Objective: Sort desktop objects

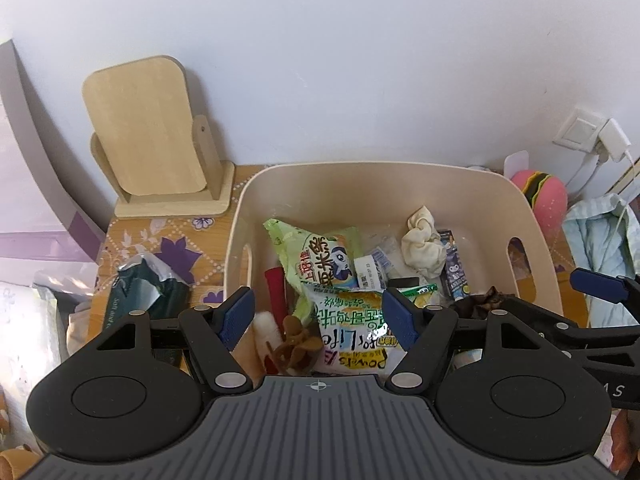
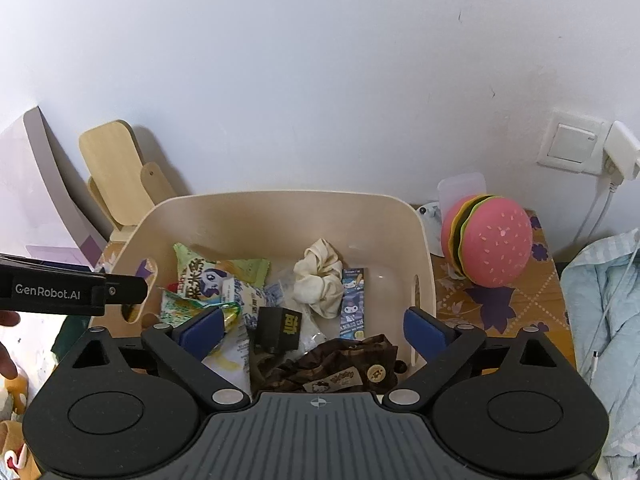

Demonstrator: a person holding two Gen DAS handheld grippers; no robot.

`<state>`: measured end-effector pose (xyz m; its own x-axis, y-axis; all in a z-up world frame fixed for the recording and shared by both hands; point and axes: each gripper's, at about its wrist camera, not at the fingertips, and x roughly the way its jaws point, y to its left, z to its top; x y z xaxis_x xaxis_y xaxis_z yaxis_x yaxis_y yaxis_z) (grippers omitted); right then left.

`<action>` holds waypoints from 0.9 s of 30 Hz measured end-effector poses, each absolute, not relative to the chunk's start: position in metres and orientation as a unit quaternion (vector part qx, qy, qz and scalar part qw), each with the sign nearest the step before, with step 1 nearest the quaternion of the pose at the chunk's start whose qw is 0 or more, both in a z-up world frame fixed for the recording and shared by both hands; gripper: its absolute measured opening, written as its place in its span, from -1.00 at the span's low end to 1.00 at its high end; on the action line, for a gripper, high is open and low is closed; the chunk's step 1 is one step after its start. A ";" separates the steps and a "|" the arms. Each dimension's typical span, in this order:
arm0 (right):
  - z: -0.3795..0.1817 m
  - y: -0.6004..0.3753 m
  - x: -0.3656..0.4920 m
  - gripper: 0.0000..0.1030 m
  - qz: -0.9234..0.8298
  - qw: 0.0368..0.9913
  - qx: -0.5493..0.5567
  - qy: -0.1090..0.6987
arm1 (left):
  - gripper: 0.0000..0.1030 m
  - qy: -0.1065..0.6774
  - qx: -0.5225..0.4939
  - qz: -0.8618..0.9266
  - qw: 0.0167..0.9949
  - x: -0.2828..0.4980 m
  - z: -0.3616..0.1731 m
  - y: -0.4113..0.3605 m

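Observation:
A beige plastic bin [image 1: 400,176] [image 2: 280,208] stands on the desk. In it lie a green snack bag [image 1: 320,256] [image 2: 212,272], a white and yellow snack bag [image 1: 352,328], a cream scrunchie [image 1: 424,240] [image 2: 320,276], a blue cartoon packet [image 1: 456,268] [image 2: 353,304], a black box [image 2: 280,330], a brown hair claw [image 1: 296,344] and a brown plaid pouch [image 2: 340,364]. My left gripper [image 1: 320,316] hangs open and empty over the bin's near side. My right gripper [image 2: 316,328] is open and empty over the bin's near side.
A wooden stand mirror [image 1: 152,132] [image 2: 120,176] stands at the back left. A dark green tissue pack [image 1: 144,292] lies left of the bin. A pink burger toy [image 2: 488,244] [image 1: 544,196] sits right of it. A wall socket with a charger [image 2: 592,148] is at the right, above pale blue cloth [image 2: 600,320].

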<state>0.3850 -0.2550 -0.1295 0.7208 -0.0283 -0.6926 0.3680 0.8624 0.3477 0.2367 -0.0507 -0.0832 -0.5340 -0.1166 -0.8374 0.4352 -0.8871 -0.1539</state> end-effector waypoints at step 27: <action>-0.056 -0.186 0.271 1.00 -0.126 0.913 0.205 0.328 | 0.42 0.169 0.402 -0.888 0.146 0.389 -0.007 0.000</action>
